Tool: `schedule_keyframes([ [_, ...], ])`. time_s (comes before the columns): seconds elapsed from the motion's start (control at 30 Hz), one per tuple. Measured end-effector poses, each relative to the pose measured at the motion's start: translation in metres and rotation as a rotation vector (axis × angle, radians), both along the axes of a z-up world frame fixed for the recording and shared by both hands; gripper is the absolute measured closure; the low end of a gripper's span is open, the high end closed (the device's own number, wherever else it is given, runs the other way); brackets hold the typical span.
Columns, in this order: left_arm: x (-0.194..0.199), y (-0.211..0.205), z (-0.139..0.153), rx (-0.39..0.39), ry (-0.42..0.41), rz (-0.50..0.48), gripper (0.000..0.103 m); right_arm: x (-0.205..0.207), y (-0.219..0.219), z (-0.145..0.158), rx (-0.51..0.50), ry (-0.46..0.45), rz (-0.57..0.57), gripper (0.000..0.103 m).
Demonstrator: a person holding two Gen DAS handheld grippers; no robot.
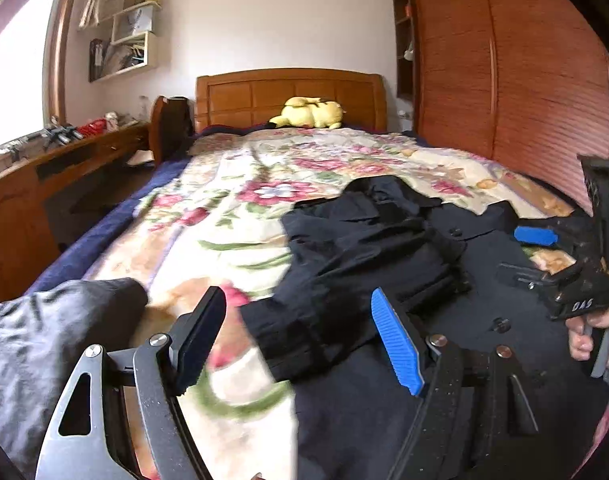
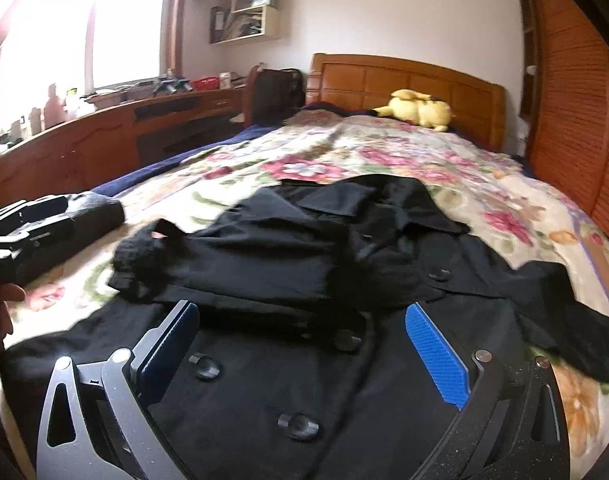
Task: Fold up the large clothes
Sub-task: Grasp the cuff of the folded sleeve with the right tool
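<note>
Step in hand: early in the fold, by my reading. One sleeve (image 2: 240, 256) of the black double-breasted coat (image 2: 344, 380) already lies across the chest; the other sleeve (image 2: 560, 320) trails off to the right over the bedspread.
Garment location: the coat lies front up, buttons showing, on the floral bedspread (image 1: 240, 184) of the wooden-headboard bed, near the foot end, collar toward the headboard.
Left gripper (image 1: 300, 336): jaws stand wide apart with nothing between the blue ribbed pads (image 1: 396, 344). It holds nothing.
Left gripper to garment: it points at the cuff of the folded-in sleeve (image 1: 288, 332). The cuff lies in the gap between the jaws, but contact cannot be confirmed.
Right gripper (image 2: 304, 352): jaws wide apart, no cloth pinched. It grips nothing.
Right gripper to garment: it hangs over the buttoned front panel, with large black buttons (image 2: 298, 426) visible between the jaws. Whether the fingers touch the fabric cannot be told.
Next move, judged: the trailing right sleeve needs bringing in across the chest. That calls for closing a gripper on its cuff and carrying it over without dragging the body of the coat.
Risk, judged: the thick fabric may bunch, so the folded sleeve may shift if the front panel is disturbed.
Other cloth: a dark crumpled piece (image 1: 44, 328) lies at the left bed edge, apart from the coat.
</note>
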State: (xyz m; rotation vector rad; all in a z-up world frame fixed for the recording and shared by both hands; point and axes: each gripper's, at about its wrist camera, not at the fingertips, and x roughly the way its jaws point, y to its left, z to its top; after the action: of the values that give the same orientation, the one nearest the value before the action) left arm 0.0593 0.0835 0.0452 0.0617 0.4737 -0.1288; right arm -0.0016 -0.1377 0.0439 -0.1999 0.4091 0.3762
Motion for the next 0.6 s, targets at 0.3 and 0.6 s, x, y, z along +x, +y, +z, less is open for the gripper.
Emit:
schedule_keyframes([
  [0.3,0.000,0.038,-0.004,0.026,0.000,0.068,0.027,0.038,0.074,0.006,-0.099,0.068,0.130,0.004],
  [0.6,-0.001,0.065,-0.009,0.008,0.008,0.114,0.027,0.077,0.130,-0.018,-0.161,0.196,0.247,0.022],
])
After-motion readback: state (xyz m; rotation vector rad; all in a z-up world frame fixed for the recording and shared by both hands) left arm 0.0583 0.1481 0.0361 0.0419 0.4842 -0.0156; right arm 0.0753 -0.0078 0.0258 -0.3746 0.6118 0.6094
